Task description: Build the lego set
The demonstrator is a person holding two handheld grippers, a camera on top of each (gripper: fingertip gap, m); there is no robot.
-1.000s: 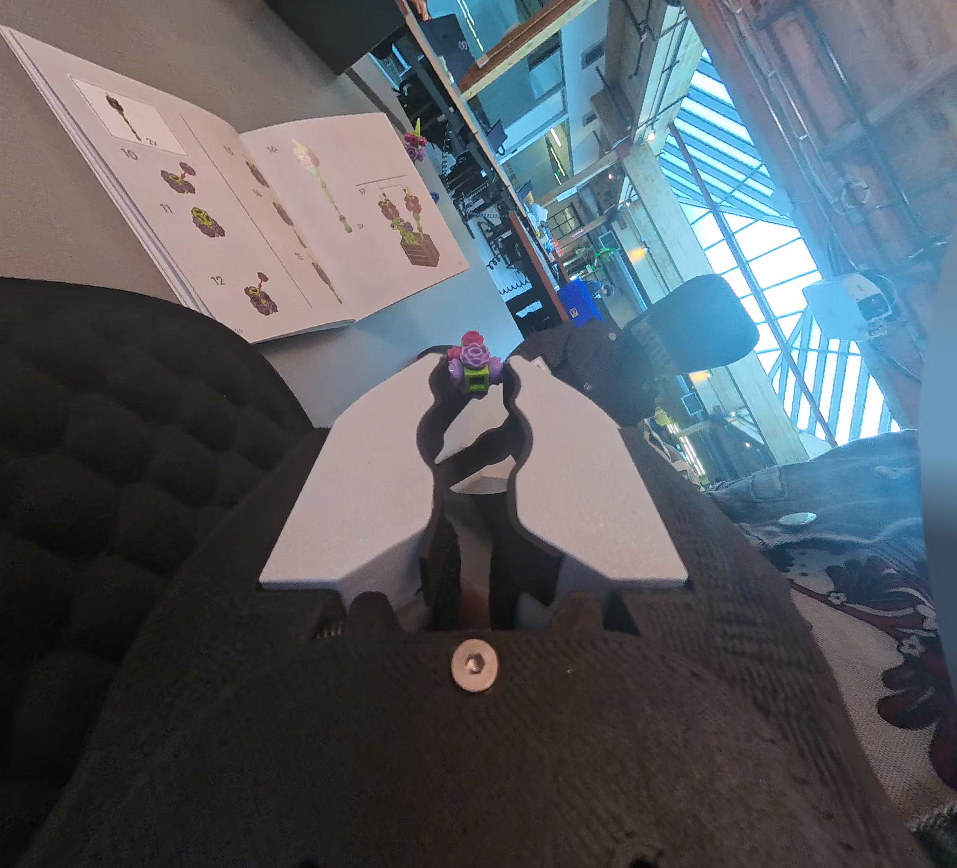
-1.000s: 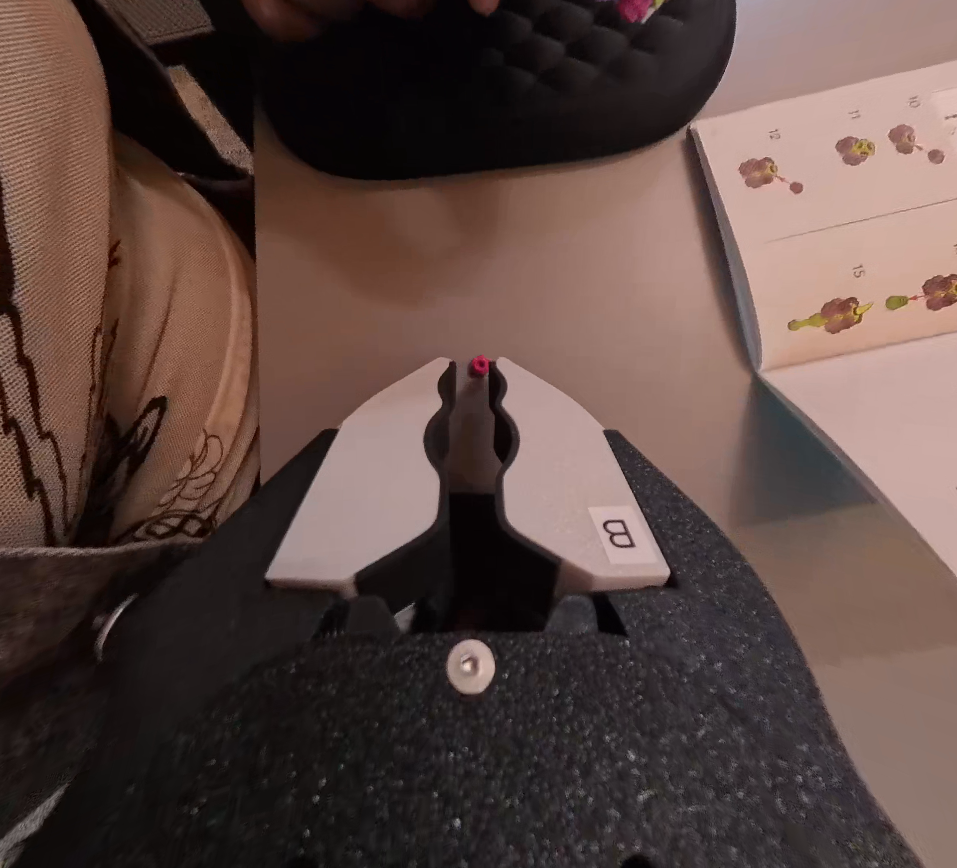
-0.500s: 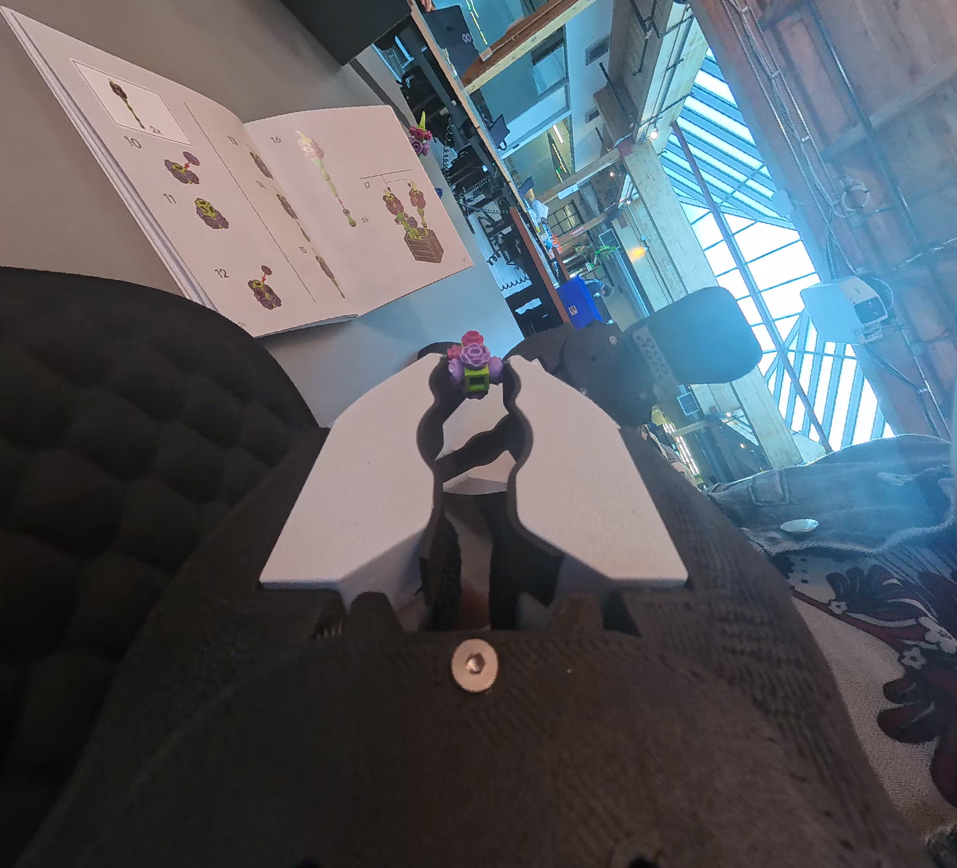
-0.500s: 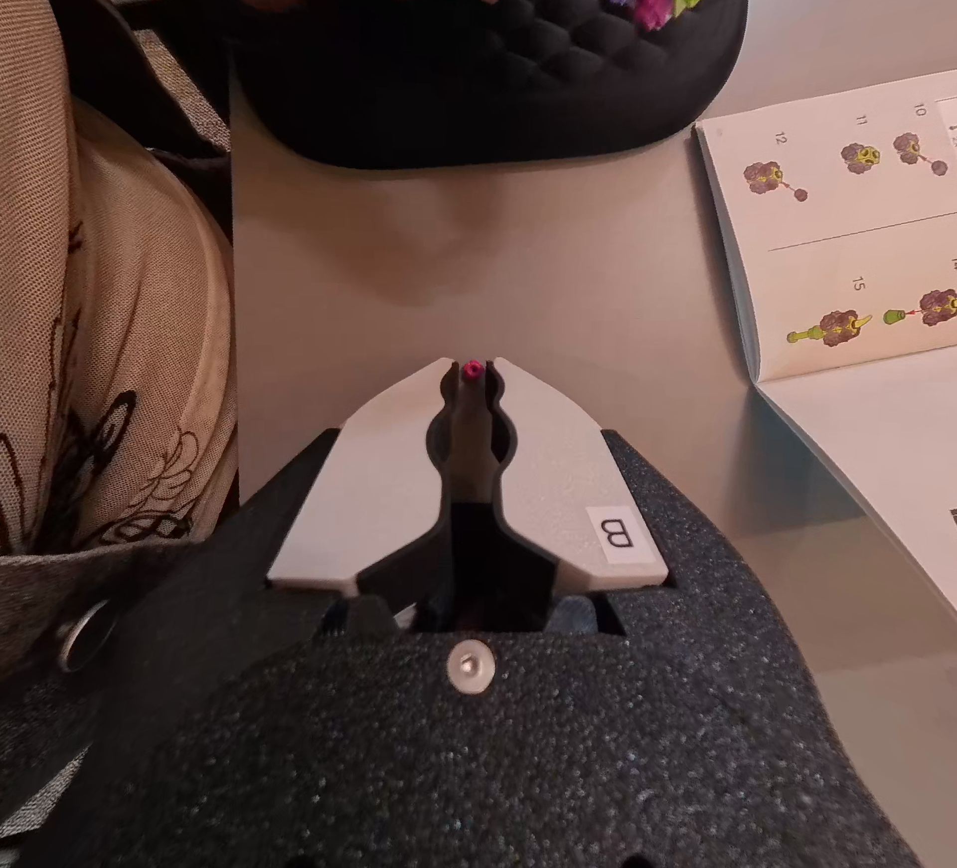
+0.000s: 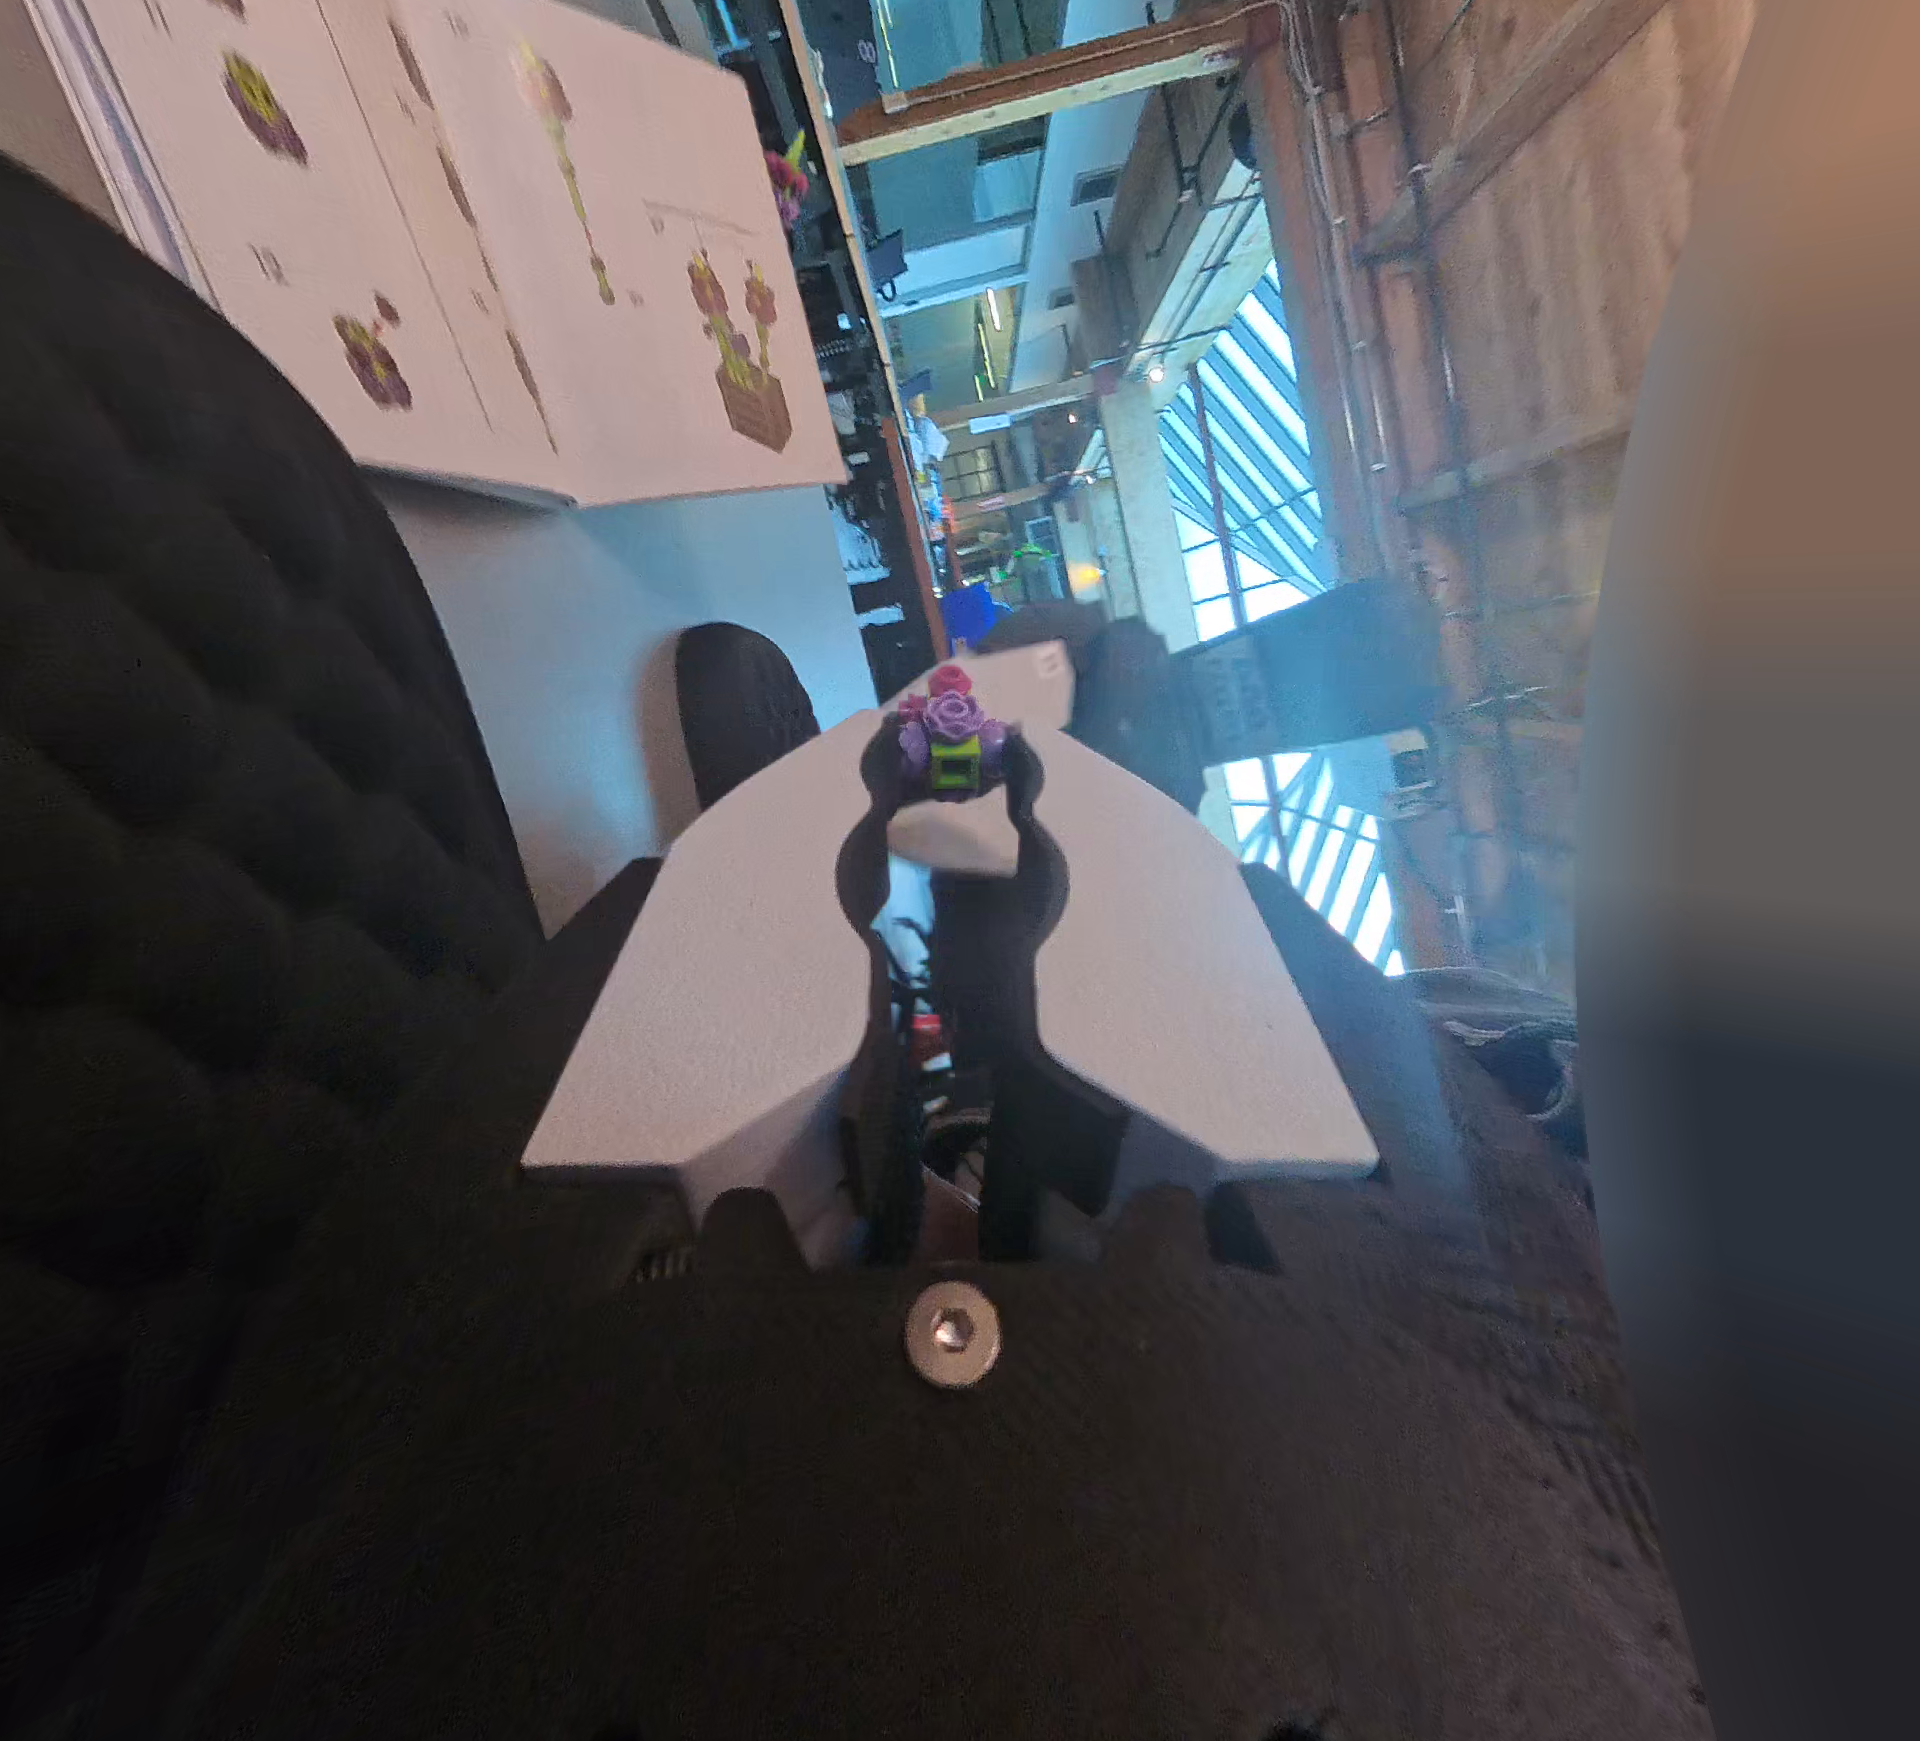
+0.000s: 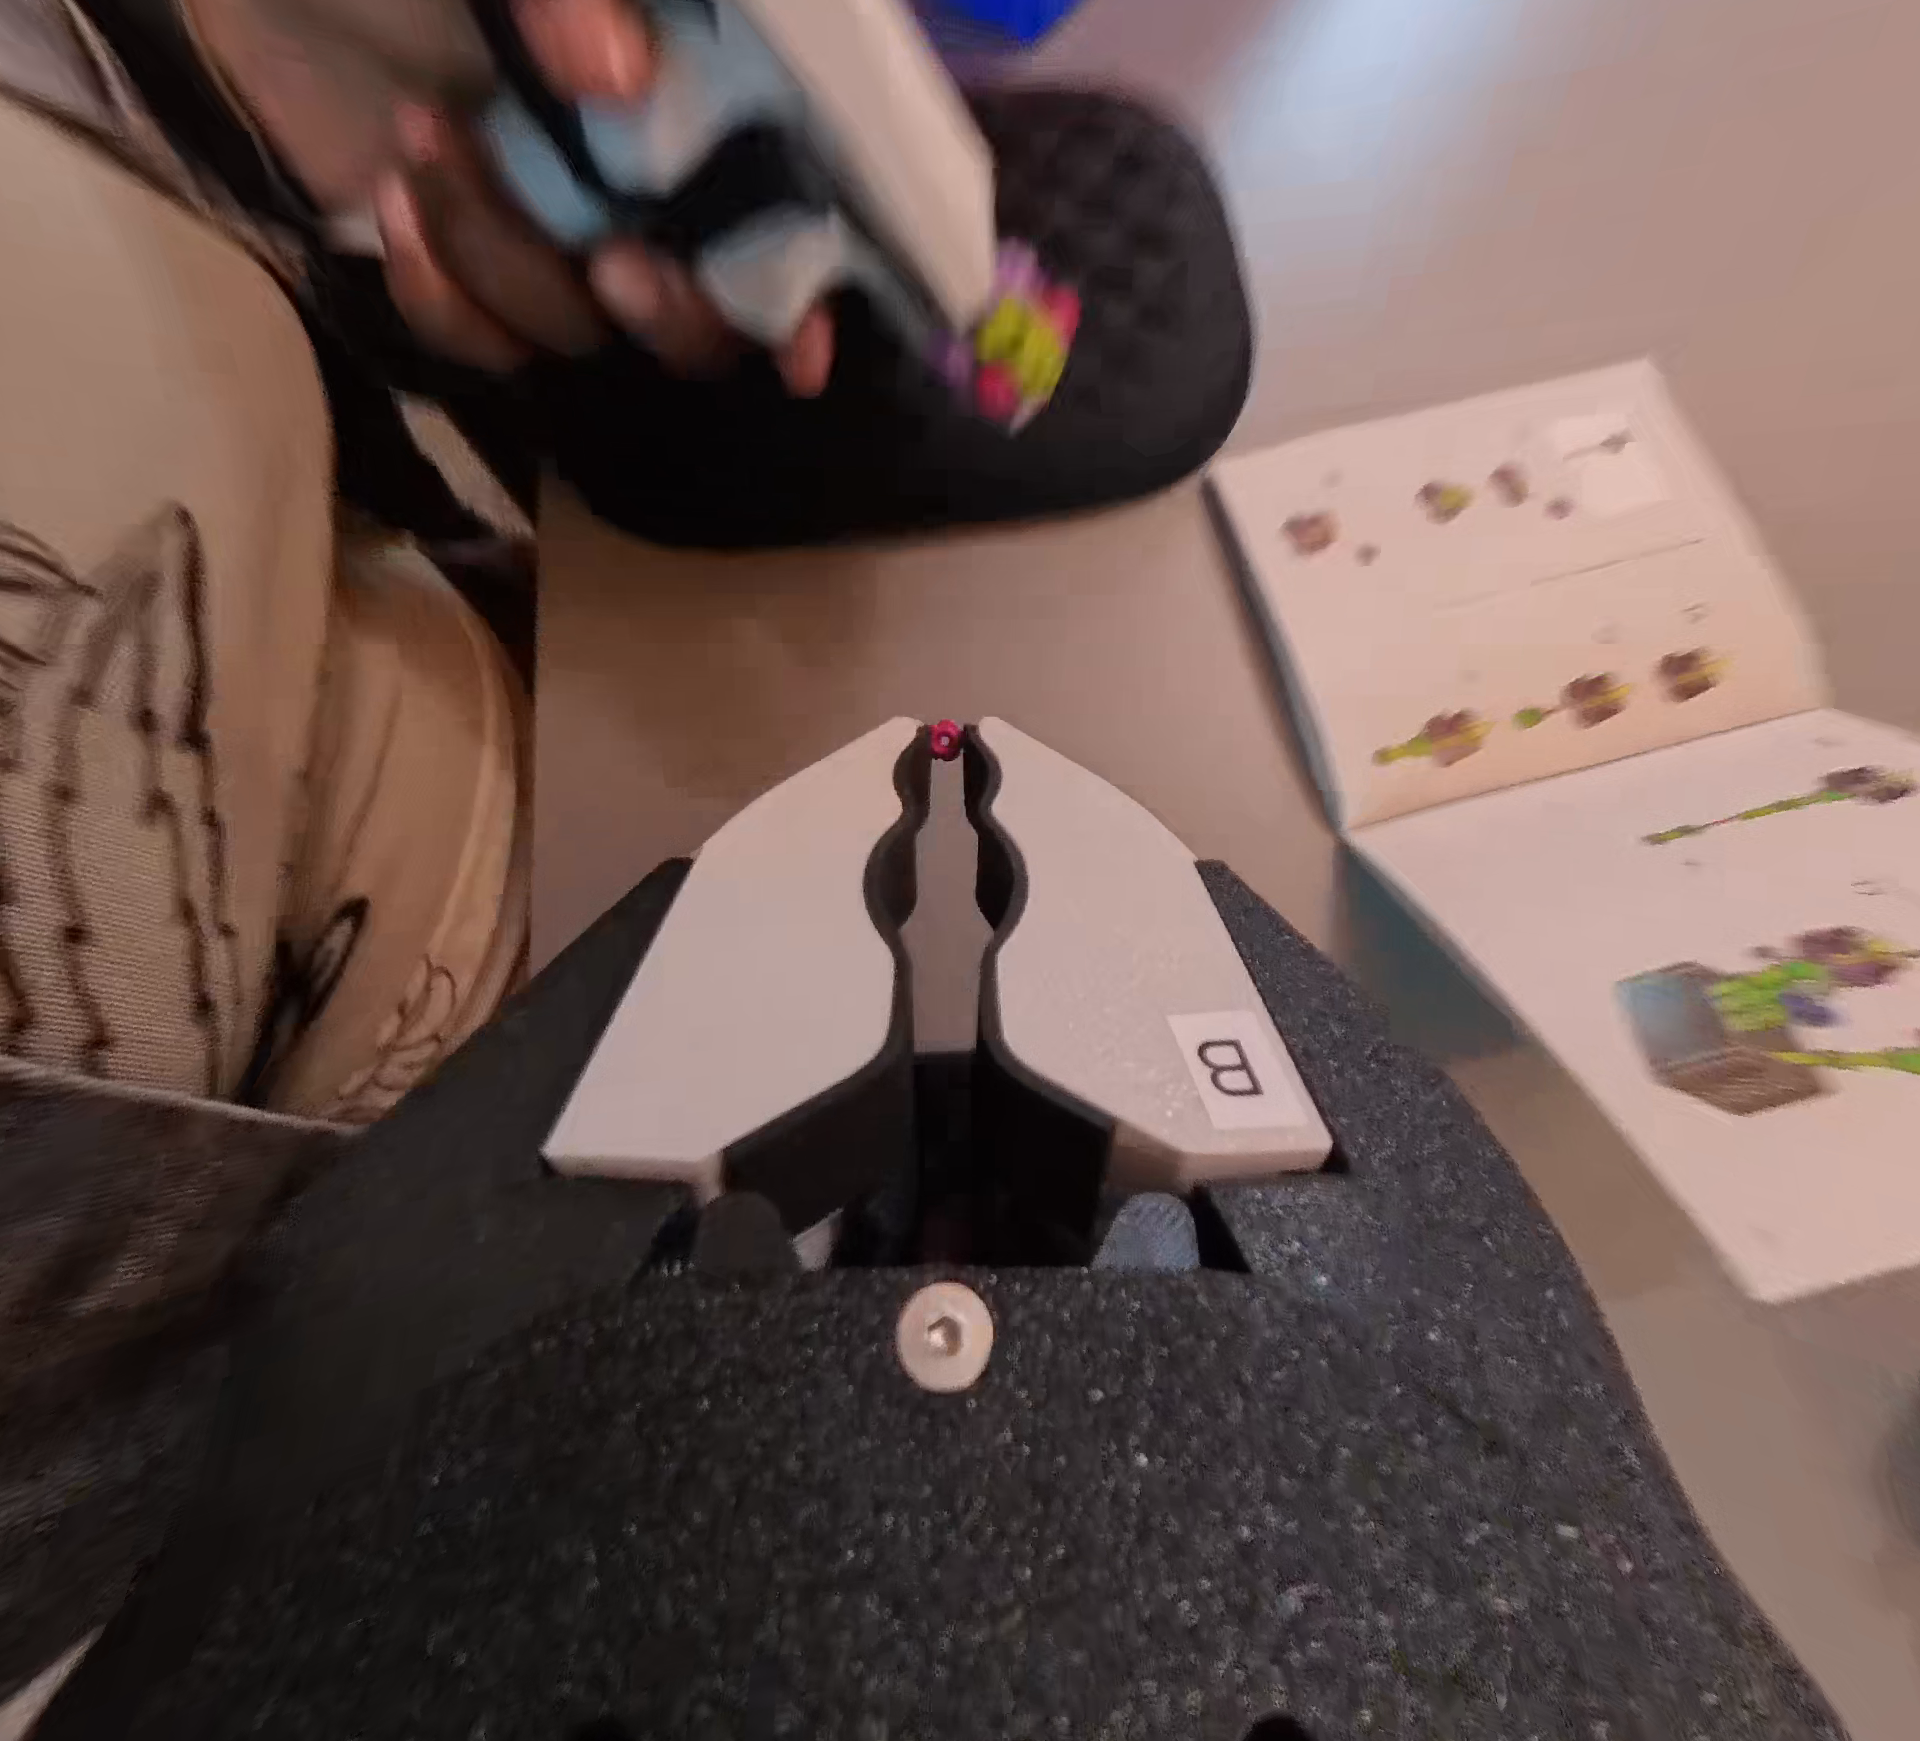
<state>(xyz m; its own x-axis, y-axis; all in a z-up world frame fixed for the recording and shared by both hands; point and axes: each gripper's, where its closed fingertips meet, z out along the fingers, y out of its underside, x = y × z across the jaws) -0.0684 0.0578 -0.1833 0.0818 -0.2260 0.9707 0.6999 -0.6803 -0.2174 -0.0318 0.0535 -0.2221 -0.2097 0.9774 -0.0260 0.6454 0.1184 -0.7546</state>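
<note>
My left gripper (image 5: 951,751) is shut on a small flower assembly (image 5: 948,741) of purple and pink flower pieces on a lime green block, held in the air. In the right wrist view the same gripper and flower assembly (image 6: 1013,346) appear blurred above a black padded mat (image 6: 1101,444), held by a hand. My right gripper (image 6: 943,741) is shut on a tiny pink round stud (image 6: 943,739), held above the tan table. In the left wrist view the right gripper's white fingers (image 5: 1013,678) show just behind the flower assembly.
An open instruction booklet lies on the table in the left wrist view (image 5: 499,237) and at the right in the right wrist view (image 6: 1558,704). The black padded mat (image 5: 208,756) fills the left of the left wrist view. A person's patterned beige clothing (image 6: 208,652) is at left.
The left gripper has swung toward the right gripper with the flower assembly; the right gripper's fingers now appear behind it. The right wrist view has shifted and the scene is blurred with motion.
</note>
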